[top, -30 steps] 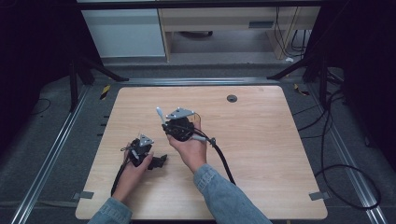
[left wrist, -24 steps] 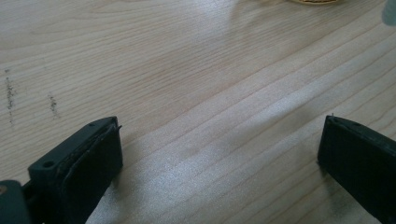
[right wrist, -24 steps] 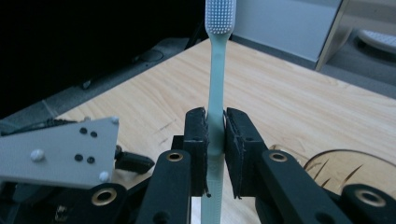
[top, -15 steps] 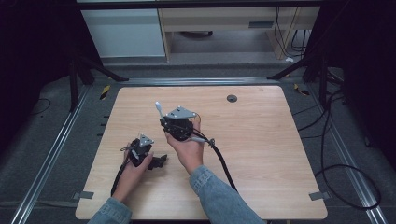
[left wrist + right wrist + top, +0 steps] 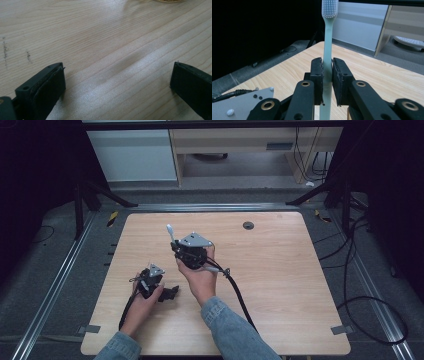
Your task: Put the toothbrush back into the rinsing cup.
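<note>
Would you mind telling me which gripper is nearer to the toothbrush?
Right. The right gripper is shut on the toothbrush, holding it above the table. The left gripper sits apart, nearer the person, jaws open over bare wood.

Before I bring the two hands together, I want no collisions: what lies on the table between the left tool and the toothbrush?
Nothing: in the high view, bare table separates the left tool from the toothbrush clamped in the right tool.

Dim high view, dark surroundings; tabletop [image 5: 280, 285] evenly lit. Gripper views slightly soft, soft shadows on wood.
</note>
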`<state>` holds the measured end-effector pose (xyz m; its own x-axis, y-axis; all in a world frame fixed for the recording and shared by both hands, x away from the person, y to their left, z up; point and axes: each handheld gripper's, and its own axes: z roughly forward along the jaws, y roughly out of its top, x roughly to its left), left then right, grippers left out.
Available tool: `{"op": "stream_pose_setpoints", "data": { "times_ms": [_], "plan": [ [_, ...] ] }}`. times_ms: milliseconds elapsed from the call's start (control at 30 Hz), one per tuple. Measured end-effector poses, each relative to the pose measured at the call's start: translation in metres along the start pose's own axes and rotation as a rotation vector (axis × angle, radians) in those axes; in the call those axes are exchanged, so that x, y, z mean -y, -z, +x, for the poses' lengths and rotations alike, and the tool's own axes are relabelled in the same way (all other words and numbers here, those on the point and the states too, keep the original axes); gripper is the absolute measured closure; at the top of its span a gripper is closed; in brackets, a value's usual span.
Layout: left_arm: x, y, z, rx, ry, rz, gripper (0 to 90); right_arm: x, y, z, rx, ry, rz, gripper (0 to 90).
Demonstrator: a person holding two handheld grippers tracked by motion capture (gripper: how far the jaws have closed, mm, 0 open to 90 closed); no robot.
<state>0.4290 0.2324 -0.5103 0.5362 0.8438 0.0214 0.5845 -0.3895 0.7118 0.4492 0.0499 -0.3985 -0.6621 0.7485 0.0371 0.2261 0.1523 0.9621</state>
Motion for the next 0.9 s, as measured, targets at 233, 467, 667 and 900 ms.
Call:
{"op": "stream_pose_setpoints", "data": {
  "times_ms": [233, 467, 667, 900],
  "plan": [
    [0.0, 0.0, 0.0, -0.001, 0.0, 0.0, 0.0, -0.0019, -0.0021, -0.001, -0.001, 0.007, -0.01, 79.4],
    [0.0, 0.0, 0.0, 0.0, 0.0, 0.0, 0.0, -0.0026, -0.0029, -0.0043, -0.005, -0.002, -0.021, 79.4],
    [0.0, -0.0002, -0.0004, -0.002, 0.004, -0.002, 0.0, -0.0024, -0.0031, -0.0053, -0.004, -0.006, -0.047, 79.3],
    [0.0, -0.0002, -0.0004, -0.002, 0.004, -0.002, 0.0, -0.0009, -0.0039, -0.0057, 0.007, -0.008, -0.073, 79.3]
  ]
}}
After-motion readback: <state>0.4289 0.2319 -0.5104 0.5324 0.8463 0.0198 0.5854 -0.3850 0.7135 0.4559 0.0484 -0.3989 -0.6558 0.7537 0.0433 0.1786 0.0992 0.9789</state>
